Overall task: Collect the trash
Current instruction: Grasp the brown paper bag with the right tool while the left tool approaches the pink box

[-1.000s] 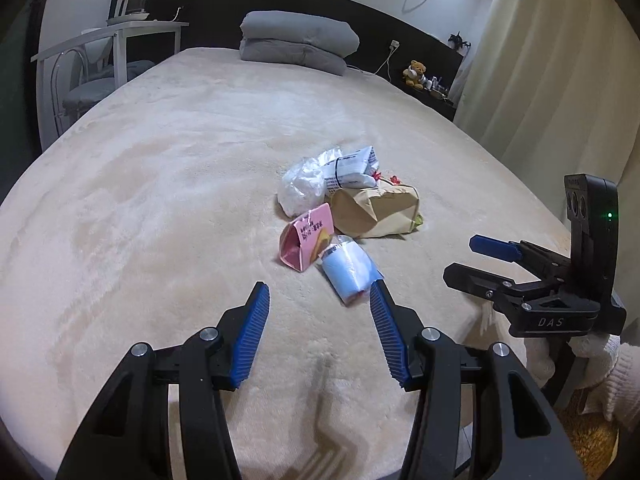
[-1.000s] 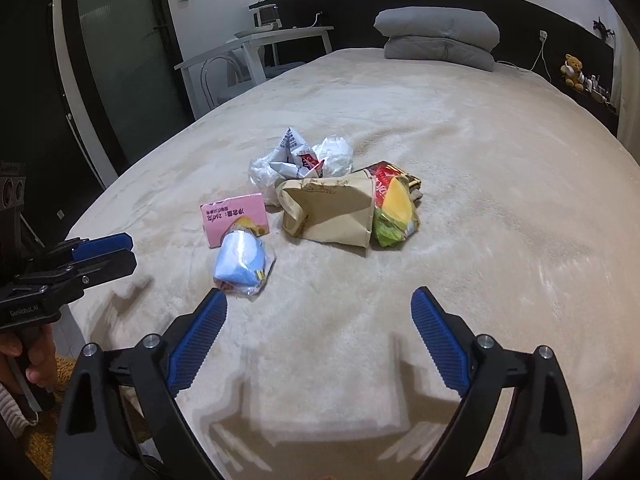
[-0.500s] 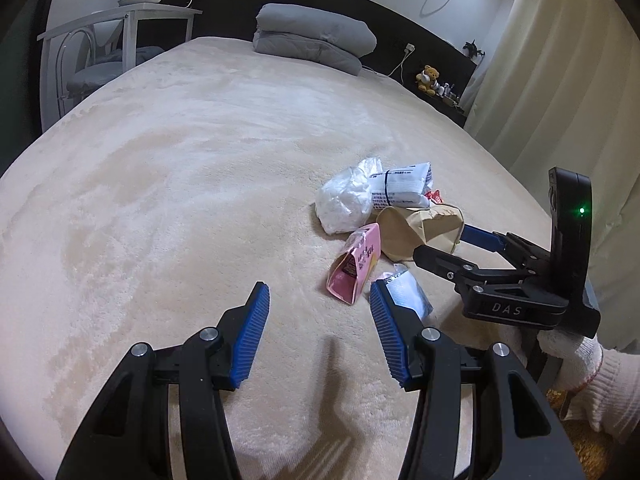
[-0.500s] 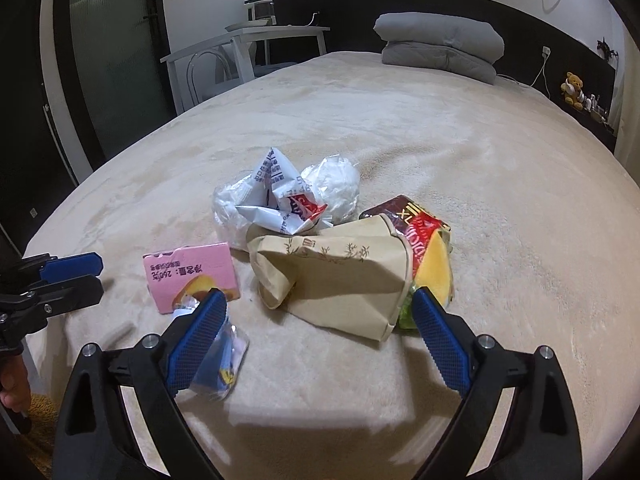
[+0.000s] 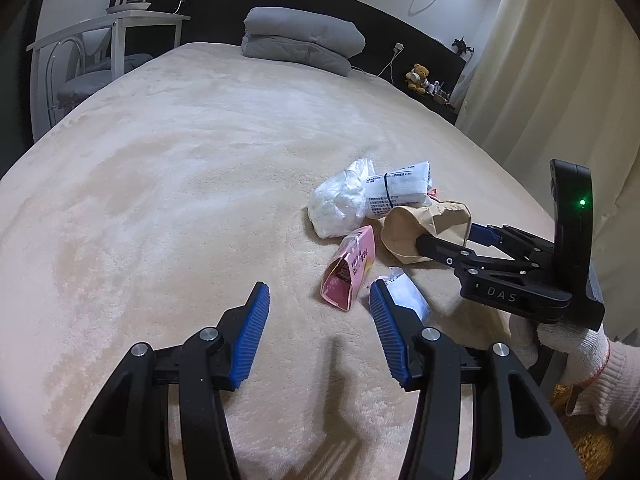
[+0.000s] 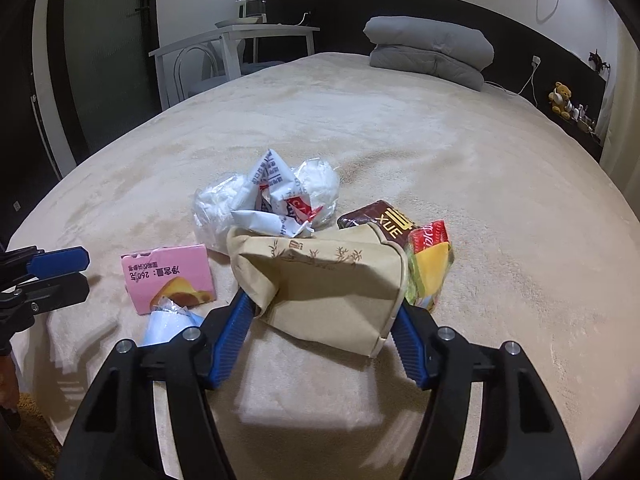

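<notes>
1. On the beige bed cover [image 6: 460,160] we found the trash in one loose heap near the foot edge: a brown paper bag [image 6: 320,284], a pink carton [image 6: 168,276], a crumpled white plastic bag [image 6: 320,184], a printed white wrapper [image 6: 276,200], a brown snack packet [image 6: 384,220] and a red-and-yellow packet [image 6: 432,264].
2. Our right gripper [image 6: 322,316] stood spread wide, its blue pads [image 6: 230,332] on either side of the paper bag's near end; we could not tell whether they pressed it yet.
3. Our left gripper [image 5: 318,332] hung open over bare cover, holding nothing, with a small blue-and-white pouch [image 5: 408,298] just beside its right pad.
4. The carton lay touching that pouch, and the white wrapper sat against the paper bag's far side.
5. From the left wrist view, the right gripper crossed in front of the paper bag and hid part of it.
6. Farther off we saw a folded grey quilt [image 5: 304,40], a white table [image 5: 108,28], a teddy bear [image 5: 418,78] and curtains [image 5: 540,80].
</notes>
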Demonstrator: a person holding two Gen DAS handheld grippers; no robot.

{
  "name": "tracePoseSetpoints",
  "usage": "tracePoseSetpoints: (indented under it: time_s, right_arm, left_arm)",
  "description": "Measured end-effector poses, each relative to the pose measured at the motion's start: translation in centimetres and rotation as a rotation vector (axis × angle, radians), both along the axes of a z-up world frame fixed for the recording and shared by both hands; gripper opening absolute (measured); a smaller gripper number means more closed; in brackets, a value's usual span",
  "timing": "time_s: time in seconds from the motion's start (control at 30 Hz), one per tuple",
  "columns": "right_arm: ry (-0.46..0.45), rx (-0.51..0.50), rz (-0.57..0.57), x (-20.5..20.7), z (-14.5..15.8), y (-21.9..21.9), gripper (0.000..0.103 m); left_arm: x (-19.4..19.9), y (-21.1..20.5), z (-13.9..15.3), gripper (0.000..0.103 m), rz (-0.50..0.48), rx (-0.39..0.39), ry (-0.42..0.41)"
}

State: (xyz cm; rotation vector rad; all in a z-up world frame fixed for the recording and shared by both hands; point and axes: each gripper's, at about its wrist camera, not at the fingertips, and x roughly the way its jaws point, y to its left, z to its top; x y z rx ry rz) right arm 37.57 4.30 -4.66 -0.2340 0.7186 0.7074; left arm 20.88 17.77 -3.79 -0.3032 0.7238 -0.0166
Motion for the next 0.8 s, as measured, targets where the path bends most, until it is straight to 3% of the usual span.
tracePoseSetpoints:
  time_s: [0.8]
  right_arm:
    - [0.014,0.13,0.009,-3.0,3.8,-6.8,0.065]
  left_arm:
    - [5.2,-2.3,-2.0,0.05,-0.065,0.098,0.073]
